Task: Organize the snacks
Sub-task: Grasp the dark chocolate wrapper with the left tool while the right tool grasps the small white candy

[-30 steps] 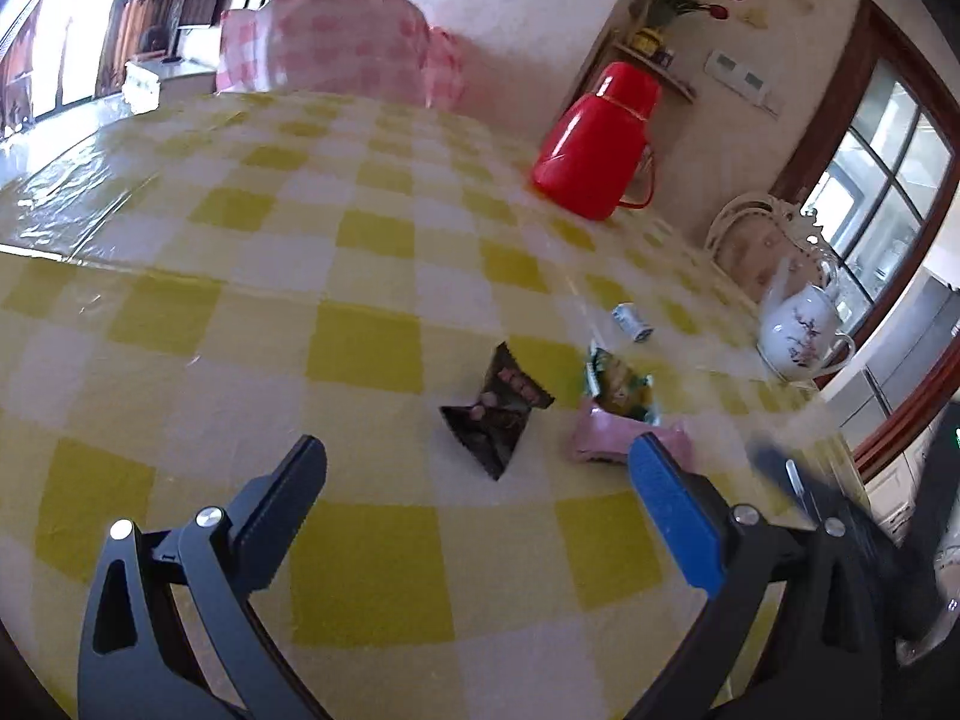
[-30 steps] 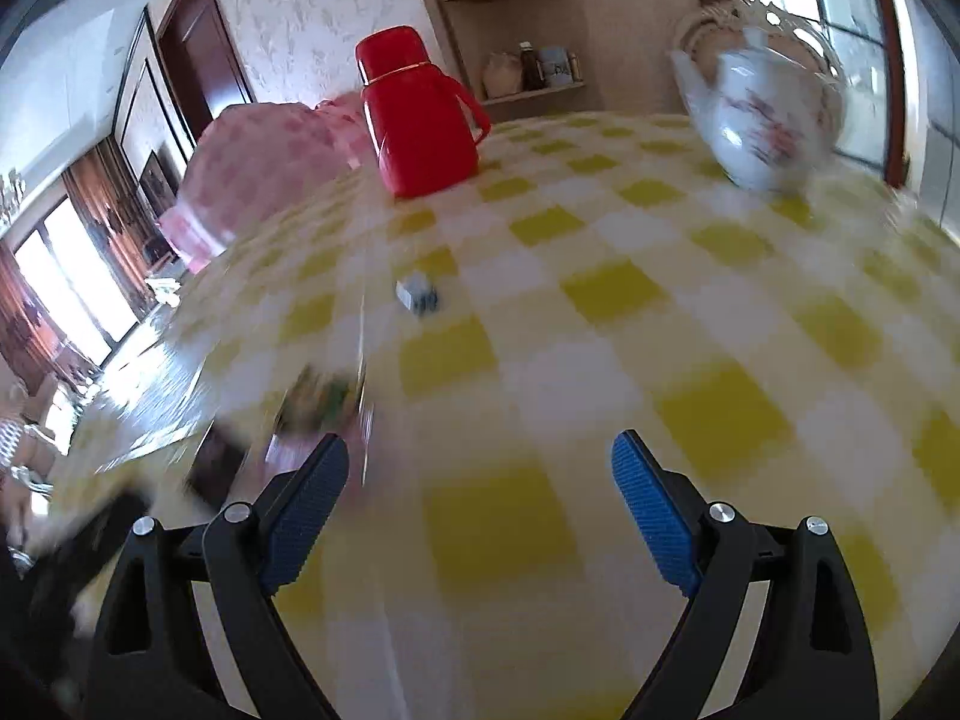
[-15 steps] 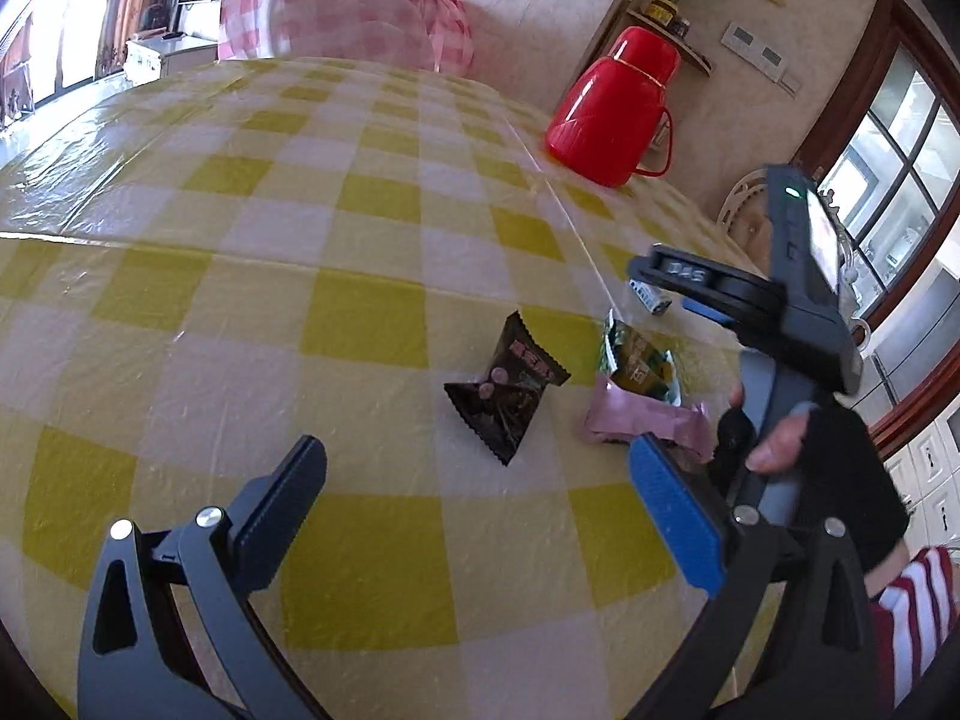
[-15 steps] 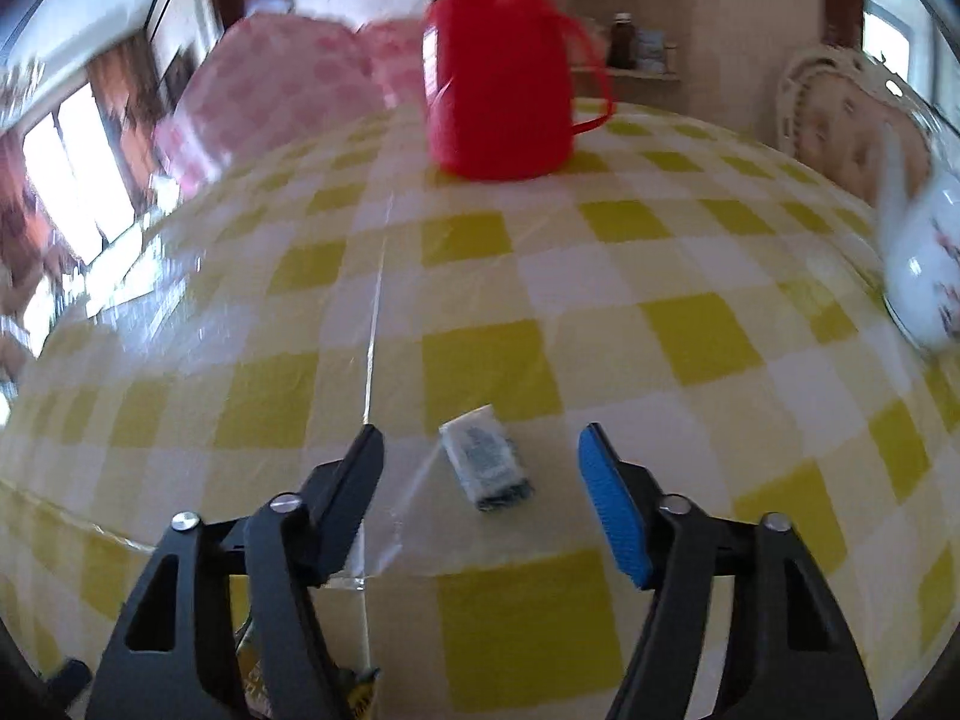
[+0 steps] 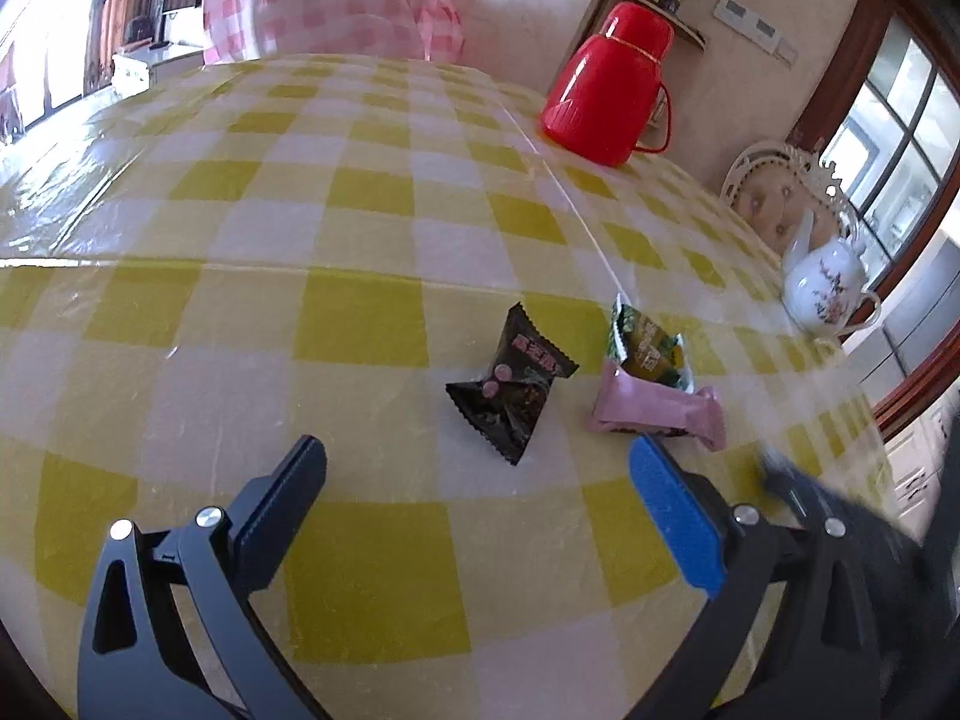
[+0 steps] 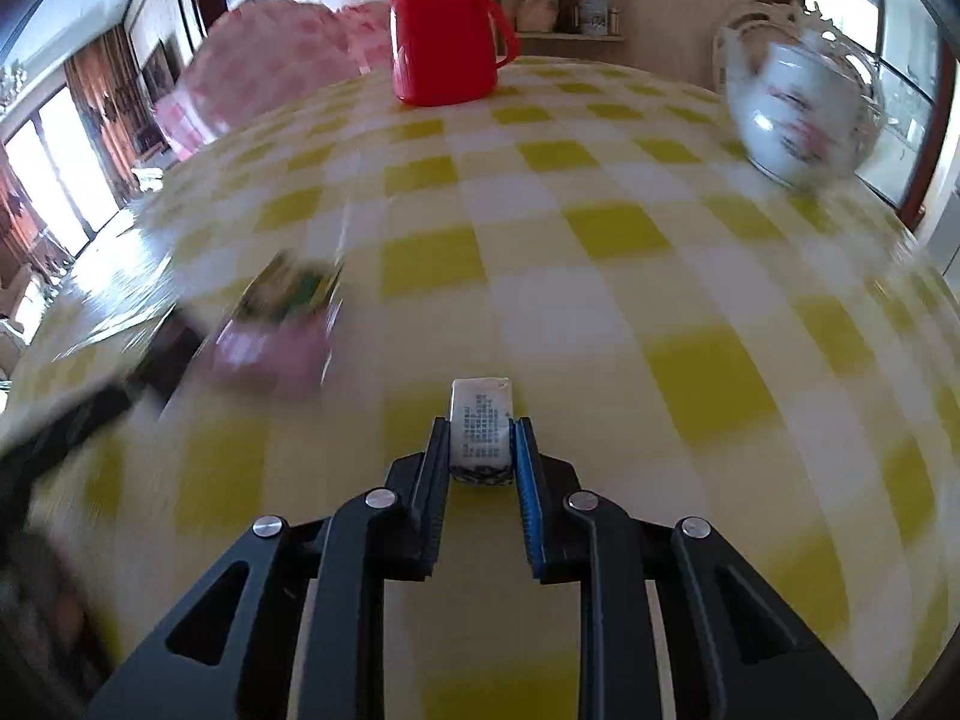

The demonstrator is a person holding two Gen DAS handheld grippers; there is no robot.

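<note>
My right gripper point(image 6: 482, 438) is shut on a small white candy packet point(image 6: 482, 420) and holds it above the yellow checked tablecloth point(image 6: 600, 300). My left gripper point(image 5: 474, 474) is open and empty, just short of a black snack packet point(image 5: 510, 387). A pink snack bar point(image 5: 657, 411) lies to its right with a green snack packet point(image 5: 648, 348) behind it. The pink bar point(image 6: 270, 348) and green packet point(image 6: 294, 288) show blurred at the left of the right wrist view.
A red thermos jug point(image 5: 609, 84) stands at the back of the table point(image 5: 300, 180). A white flowered teapot point(image 5: 825, 291) stands near the right edge. A pink checked cover point(image 5: 336, 12) lies at the far side. A blurred dark shape point(image 5: 840, 516) shows at the lower right.
My right gripper has shut on the small white candy packet, lifted it and pulled back toward the near side. My left gripper has stayed open in about the same place.
</note>
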